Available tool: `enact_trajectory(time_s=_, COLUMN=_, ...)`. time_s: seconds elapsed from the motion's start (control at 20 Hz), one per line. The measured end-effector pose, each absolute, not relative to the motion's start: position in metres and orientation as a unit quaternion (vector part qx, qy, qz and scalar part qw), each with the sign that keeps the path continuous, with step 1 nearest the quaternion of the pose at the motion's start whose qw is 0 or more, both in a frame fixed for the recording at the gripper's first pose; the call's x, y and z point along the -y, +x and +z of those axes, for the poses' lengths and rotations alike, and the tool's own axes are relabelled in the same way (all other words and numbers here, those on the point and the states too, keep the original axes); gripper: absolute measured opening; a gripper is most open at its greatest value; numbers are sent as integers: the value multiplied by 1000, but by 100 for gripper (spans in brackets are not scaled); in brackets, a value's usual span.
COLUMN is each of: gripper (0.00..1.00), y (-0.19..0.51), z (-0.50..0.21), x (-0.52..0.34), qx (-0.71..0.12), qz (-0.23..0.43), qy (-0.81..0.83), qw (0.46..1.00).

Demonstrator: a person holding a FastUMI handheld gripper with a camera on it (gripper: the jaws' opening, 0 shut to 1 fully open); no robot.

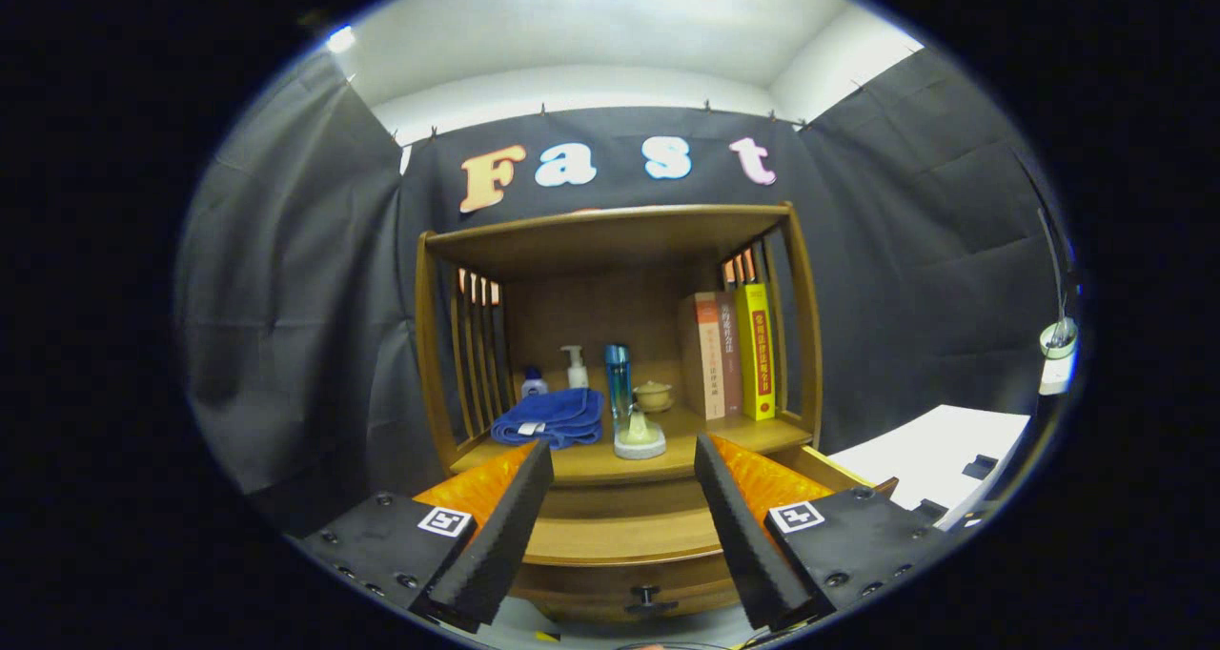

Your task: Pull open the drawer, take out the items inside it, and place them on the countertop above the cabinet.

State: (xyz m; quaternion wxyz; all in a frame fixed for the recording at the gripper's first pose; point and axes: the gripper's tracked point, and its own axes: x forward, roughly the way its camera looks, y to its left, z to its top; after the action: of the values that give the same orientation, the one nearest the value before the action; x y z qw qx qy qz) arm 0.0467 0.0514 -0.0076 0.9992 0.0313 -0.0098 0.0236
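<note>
Both jaws gape empty above the pulled-out drawer (620,545).

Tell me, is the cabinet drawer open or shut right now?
Open. The drawer sticks out toward the open gripper, its front and dark knob well ahead of the countertop. Its contents: cannot tell.

Bright light glares from the ceiling (610,21) overhead. The cabinet (620,345) interior sits dim and shadowed. Fisheye distortion curves the edges; the centre looks sharp, the rim soft.
</note>
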Motion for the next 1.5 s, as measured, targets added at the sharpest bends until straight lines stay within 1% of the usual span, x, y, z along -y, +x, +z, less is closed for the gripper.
enact_trajectory(time_s=0.2, gripper=97, y=35, z=-38, x=-52, qx=20, qz=38, qy=33, qw=999)
enact_trajectory(time_s=0.35, gripper=96, y=37, z=-70, x=-47, qx=5, qz=26, qy=34, qw=999)
enact_trajectory(time_s=0.5, gripper=96, y=27, z=-88, x=-49, qx=-3, qz=17, qy=29, qw=999)
enact_trajectory(time_s=0.75, gripper=96, y=12, z=-99, x=-46, qx=23, qz=-8, qy=3, qw=1000)
enact_trajectory(time_s=0.85, gripper=96, y=6, z=-118, x=-50, qx=11, qz=-13, qy=1, qw=1000)
enact_trajectory(time_s=1.1, gripper=96, y=6, z=-148, x=-61, qx=-6, qz=7, qy=0, qw=1000)
enact_trajectory(time_s=1.5, gripper=96, y=8, z=-193, x=-50, qx=-44, qz=3, qy=-2, qw=999)
